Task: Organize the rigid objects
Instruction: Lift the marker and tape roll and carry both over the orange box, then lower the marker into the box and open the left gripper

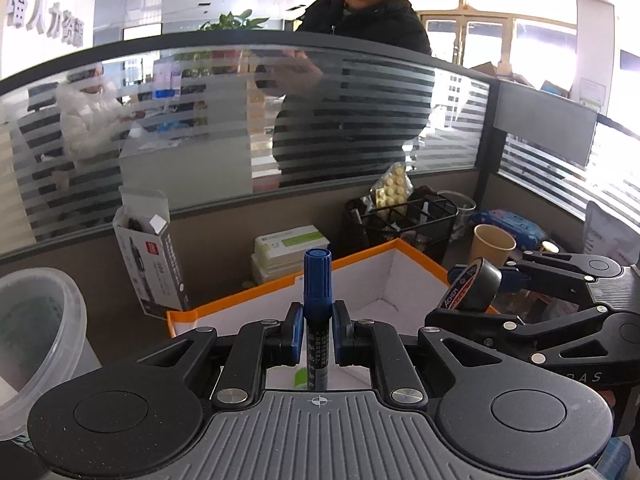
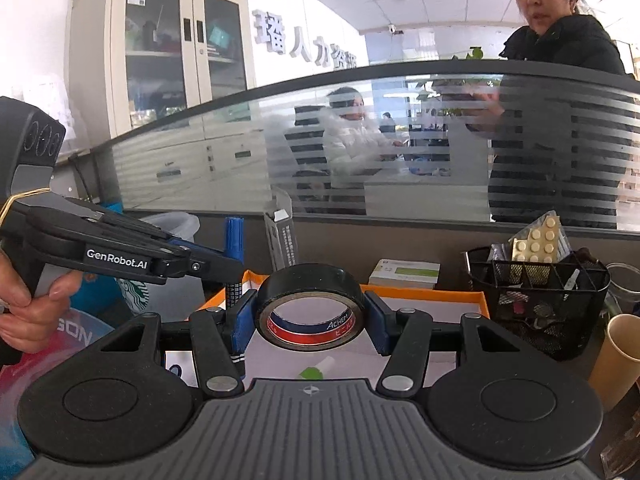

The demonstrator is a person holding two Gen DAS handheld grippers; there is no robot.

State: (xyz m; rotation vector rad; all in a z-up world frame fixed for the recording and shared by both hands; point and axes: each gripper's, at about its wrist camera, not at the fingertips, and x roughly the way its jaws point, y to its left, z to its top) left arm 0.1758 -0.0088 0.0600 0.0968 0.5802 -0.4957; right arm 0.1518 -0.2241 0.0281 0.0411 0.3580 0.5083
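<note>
My left gripper (image 1: 318,330) is shut on a blue-capped marker (image 1: 317,280), held upright over the orange-rimmed white box (image 1: 360,258). From the right wrist view the same marker (image 2: 234,236) shows at the left, in the left gripper (image 2: 224,264). My right gripper (image 2: 310,316) is shut on a roll of black tape (image 2: 310,280), its red and blue core facing the camera, above the orange-rimmed box (image 2: 476,294). In the left wrist view the tape (image 1: 474,284) and right gripper (image 1: 476,286) are at the right, over the box's right rim.
A black mesh organizer (image 2: 540,292) with pill blisters stands at the back right, with a paper cup (image 2: 616,360) beside it. An open marker carton (image 1: 154,256) and a clear plastic tub (image 1: 38,340) are at the left. Frosted glass partitions wall the desk; people are behind them.
</note>
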